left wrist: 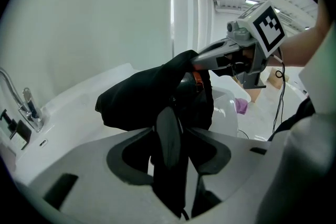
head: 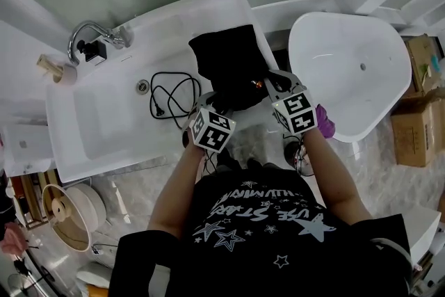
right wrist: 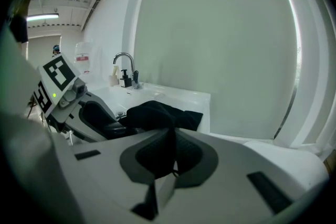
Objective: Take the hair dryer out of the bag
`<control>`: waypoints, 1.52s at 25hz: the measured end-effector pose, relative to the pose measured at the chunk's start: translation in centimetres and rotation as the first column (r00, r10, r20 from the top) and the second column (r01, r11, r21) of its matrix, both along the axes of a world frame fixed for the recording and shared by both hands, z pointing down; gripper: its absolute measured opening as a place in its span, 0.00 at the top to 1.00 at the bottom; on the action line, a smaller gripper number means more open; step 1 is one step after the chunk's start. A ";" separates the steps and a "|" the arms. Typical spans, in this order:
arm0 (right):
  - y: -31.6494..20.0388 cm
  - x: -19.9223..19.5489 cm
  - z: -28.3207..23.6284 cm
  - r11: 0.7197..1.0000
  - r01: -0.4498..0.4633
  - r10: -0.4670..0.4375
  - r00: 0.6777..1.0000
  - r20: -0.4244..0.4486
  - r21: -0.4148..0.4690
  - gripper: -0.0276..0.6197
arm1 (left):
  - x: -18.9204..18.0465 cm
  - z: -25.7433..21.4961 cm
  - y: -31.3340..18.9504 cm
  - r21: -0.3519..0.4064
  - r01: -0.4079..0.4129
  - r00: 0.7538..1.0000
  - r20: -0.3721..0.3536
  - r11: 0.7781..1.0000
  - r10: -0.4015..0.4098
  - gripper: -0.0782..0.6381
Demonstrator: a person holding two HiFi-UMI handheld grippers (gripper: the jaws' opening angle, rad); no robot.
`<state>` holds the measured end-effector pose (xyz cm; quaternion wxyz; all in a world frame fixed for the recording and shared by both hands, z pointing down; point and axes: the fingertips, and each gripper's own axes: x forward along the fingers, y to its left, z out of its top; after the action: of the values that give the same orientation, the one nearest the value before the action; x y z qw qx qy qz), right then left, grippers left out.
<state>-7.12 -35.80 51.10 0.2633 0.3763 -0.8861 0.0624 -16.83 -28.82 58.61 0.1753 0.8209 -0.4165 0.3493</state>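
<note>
Head view: bag (head: 229, 59) sits on the basin (head: 104, 122) ledge, cord (head: 174, 90) already spilled out. Left gripper view — left gripper (left wrist: 170, 149) is clamped on the dryer (left wrist: 168, 123) handle, its head inside the bag. Right gripper view: right gripper (right wrist: 167, 170) is pinched shut on bag cloth. Roughly halfway, I'd say — the pull remains.

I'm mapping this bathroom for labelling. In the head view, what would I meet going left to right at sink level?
faucet → drain → cord → bag → tub → cardboard box
</note>
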 end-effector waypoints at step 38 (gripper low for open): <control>-3.1 -1.1 -0.2 0.987 0.146 -0.141 0.987 0.074 -0.072 0.93 | 1.9 -3.8 5.9 0.091 -0.057 0.998 -0.014 0.994 0.059 0.61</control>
<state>-8.19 -38.92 50.93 0.2507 0.2987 -0.9164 0.0902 -14.91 -22.88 54.84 0.1313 0.8426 -0.4063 0.3281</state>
